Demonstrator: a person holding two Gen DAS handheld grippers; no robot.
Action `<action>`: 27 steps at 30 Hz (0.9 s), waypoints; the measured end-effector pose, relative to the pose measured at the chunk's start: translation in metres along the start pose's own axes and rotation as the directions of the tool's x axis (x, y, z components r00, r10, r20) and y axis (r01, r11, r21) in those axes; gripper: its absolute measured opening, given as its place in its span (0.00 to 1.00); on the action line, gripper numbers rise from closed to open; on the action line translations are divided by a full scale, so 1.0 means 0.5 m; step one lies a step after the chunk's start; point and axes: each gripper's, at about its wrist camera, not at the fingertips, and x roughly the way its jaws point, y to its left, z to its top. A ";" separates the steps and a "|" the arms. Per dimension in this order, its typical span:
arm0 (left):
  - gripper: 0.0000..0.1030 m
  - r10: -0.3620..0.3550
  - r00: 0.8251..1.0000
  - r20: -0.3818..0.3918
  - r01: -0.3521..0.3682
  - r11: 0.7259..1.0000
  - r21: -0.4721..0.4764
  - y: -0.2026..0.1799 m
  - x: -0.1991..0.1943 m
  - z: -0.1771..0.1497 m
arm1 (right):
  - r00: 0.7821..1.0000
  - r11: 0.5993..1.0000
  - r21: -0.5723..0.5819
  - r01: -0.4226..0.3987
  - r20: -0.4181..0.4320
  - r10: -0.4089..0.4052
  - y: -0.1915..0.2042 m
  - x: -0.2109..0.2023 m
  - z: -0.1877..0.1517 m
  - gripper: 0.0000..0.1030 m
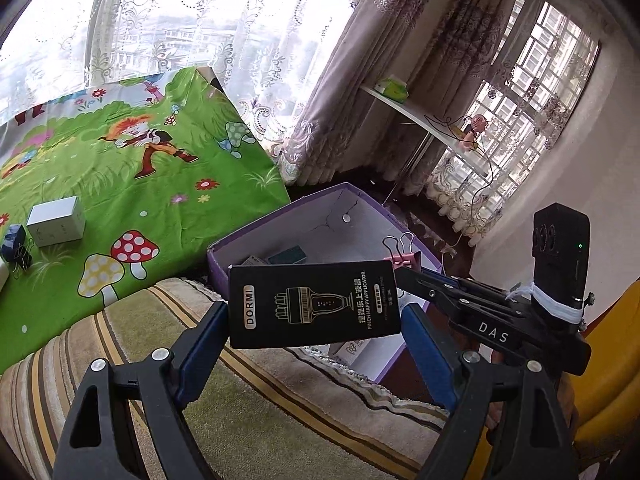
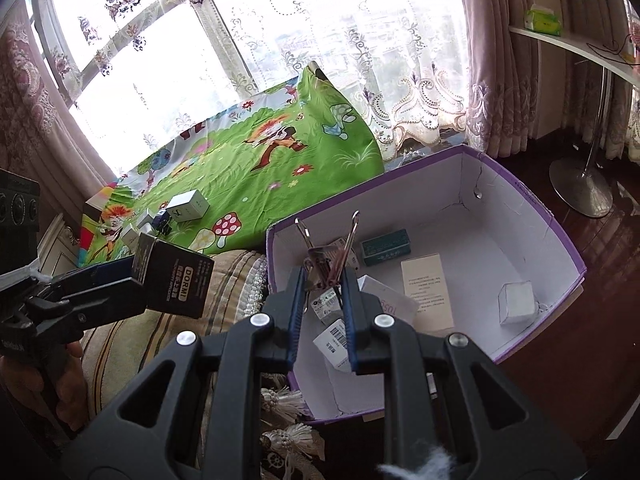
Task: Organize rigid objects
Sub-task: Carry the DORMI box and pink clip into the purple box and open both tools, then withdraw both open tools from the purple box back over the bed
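My left gripper (image 1: 314,314) is shut on a black DORMI box (image 1: 314,304), its blue pads pressing on the two short ends. The box hangs over a striped cushion, just in front of an open purple carton (image 1: 280,224). My right gripper (image 2: 322,280) is shut on a pink binder clip (image 2: 324,262) with its wire handles pointing up, above the near left part of the purple carton (image 2: 520,196). The right wrist view shows the left gripper (image 2: 132,280) and its black box (image 2: 176,280) at the left. In the left wrist view the binder clip (image 1: 400,254) shows at the carton's right.
Inside the carton lie a small green box (image 2: 386,246), a white cube (image 2: 517,303) and paper cards (image 2: 428,288). A green cartoon cloth (image 1: 140,160) carries a white box (image 1: 56,220) and black binder clips (image 1: 20,256). A metal stand base (image 2: 580,192) rests on the dark floor.
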 end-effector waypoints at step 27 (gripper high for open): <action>0.86 0.004 0.998 0.055 0.004 0.991 -0.135 0.228 -0.102 0.062 | 0.987 0.991 -0.118 0.061 -0.141 -0.077 0.167 0.116 0.108 0.65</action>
